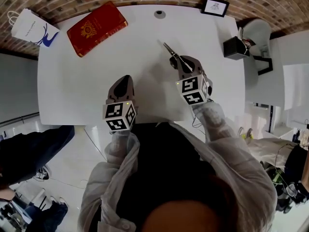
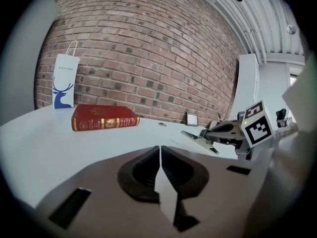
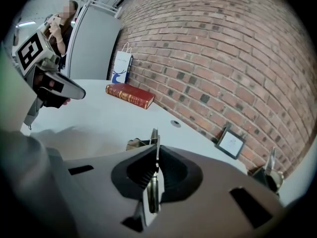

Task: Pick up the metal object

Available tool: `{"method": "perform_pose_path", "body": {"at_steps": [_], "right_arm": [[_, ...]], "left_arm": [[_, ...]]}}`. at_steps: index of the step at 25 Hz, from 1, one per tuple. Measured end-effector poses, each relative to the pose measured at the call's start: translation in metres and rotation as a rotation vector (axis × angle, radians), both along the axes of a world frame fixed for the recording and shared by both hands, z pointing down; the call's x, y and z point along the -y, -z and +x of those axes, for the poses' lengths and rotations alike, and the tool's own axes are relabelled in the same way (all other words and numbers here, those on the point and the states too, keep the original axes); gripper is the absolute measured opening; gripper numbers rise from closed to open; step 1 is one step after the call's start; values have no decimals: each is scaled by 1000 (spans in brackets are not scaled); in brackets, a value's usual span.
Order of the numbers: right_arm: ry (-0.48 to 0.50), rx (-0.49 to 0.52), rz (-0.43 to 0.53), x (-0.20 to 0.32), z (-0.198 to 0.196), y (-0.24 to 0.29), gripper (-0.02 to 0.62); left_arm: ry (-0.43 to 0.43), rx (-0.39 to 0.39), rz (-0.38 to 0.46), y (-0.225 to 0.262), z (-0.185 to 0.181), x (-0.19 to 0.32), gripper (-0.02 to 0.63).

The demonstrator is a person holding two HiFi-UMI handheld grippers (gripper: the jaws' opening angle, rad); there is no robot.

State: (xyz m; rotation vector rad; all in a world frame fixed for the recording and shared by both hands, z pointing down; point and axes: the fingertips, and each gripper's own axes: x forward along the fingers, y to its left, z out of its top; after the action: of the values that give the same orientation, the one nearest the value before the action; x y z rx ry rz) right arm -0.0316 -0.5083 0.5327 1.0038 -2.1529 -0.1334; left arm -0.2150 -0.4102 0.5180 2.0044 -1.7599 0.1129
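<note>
The metal object [image 1: 169, 49], a thin silvery bracket-like piece, is clamped edge-on between the jaws of my right gripper [image 1: 175, 62] and sticks out beyond the tips, lifted off the white table [image 1: 72, 95]. In the right gripper view the metal object [image 3: 154, 139] shows as a narrow blade in my right gripper [image 3: 157, 155]. The left gripper view shows the metal object [image 2: 199, 138] held in the air at the right. My left gripper [image 1: 124, 79] hangs to the left of it, near the table's front edge, shut with nothing in its jaws [image 2: 160, 155].
A red book [image 1: 96, 27] lies at the table's far left, with a white paper bag [image 1: 32, 27] beyond the corner. A small picture frame [image 1: 215, 7] and a round grey disc [image 1: 160, 14] sit near the brick wall. A black box [image 1: 236, 48] stands off the right edge.
</note>
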Motion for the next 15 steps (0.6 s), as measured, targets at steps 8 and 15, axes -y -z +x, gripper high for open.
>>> {"method": "perform_pose_path", "body": {"at_steps": [8, 15], "right_arm": [[-67, 142, -72, -42, 27, 26, 12], [-136, 253, -99, -83, 51, 41, 12]], "left_arm": [[-9, 4, 14, 17, 24, -40, 26], [-31, 9, 21, 23, 43, -76, 26]]}}
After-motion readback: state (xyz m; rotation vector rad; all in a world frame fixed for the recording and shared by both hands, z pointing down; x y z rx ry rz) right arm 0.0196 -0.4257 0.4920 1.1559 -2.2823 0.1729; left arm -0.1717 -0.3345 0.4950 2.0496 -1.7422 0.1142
